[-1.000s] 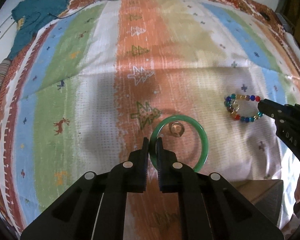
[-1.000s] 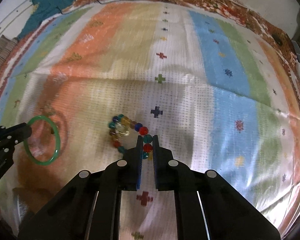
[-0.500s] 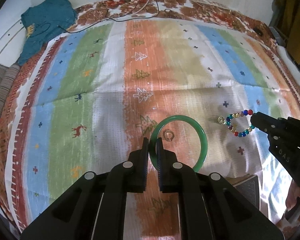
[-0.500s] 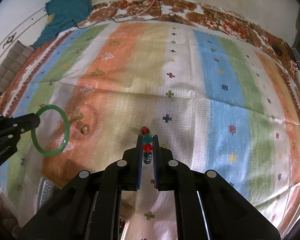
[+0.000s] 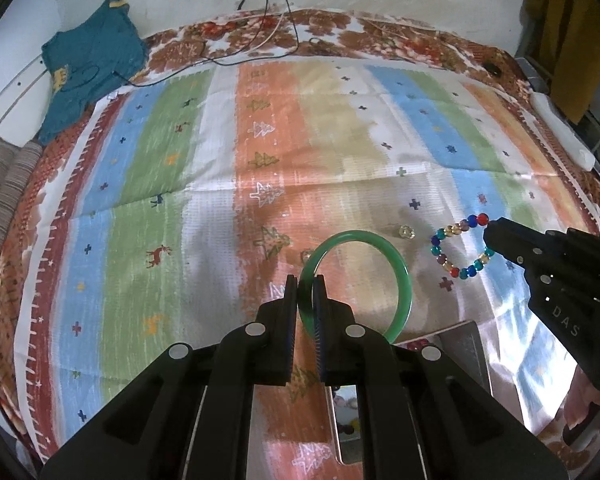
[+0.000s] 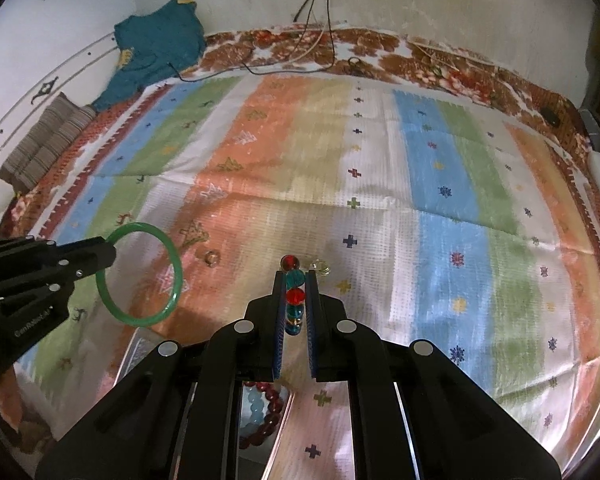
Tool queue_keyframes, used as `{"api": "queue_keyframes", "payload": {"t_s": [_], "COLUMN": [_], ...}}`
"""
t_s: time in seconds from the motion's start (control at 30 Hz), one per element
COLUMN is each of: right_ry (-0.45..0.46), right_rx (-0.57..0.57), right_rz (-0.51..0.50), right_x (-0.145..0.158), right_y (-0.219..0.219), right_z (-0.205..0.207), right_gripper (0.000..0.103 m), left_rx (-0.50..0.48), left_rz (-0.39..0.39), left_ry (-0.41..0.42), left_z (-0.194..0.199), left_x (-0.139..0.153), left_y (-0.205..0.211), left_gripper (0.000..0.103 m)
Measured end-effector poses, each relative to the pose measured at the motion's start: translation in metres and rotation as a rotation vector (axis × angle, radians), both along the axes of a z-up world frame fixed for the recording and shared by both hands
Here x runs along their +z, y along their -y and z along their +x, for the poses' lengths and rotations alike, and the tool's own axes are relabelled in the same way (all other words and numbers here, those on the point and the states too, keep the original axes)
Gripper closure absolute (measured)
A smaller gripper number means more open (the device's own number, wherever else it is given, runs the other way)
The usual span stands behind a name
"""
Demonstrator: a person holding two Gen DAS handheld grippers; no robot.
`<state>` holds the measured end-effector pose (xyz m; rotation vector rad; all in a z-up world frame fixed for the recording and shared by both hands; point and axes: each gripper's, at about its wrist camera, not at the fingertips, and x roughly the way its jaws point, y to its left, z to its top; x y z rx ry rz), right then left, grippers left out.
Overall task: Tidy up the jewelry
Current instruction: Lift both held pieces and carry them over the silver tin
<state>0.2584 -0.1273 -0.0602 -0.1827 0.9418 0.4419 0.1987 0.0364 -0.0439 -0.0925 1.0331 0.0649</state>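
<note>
In the left wrist view, the left gripper (image 5: pixel 306 286) pinches the green bangle (image 5: pixel 399 270) above the striped blanket's (image 5: pixel 140 220) near edge. In the right wrist view, the right gripper (image 6: pixel 295 286) clamps the beaded bracelet (image 6: pixel 295 295) edge-on; its round beads could roll free.

Bg items, far end of bed
Teal garment (image 5: pixel 88 76) is crumpled at left corner w/ cables (image 5: pixel 268 20) hung down wall onto striped blanket (image 5: pixel 204 184); folded grey cloth (image 6: pixel 44 144) beside.
</note>
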Motion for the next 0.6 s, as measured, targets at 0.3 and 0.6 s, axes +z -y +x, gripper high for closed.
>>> {"api": "queue_keyframes", "payload": {"t_s": [0.3,0.6], "right_ry": [0.032,0.061], "right_rx": [0.013,0.026], "right_rz": [0.015,0.034], "right_x": [0.010,0.022], "right_y": [0.002,0.005], "right_z": [-0.019,-0.041], "right_gripper": [0.093,0.093], "left_rx": [-0.011,-0.023], "left_rz": [-0.016,-0.023], "left_ry": [0.051,0.082], "left_z": [-0.021,-0.040], "left_x": [0.018,0.028], "left_y": [0.007,0.012], "left_gripper": [0.096,0.096]}}
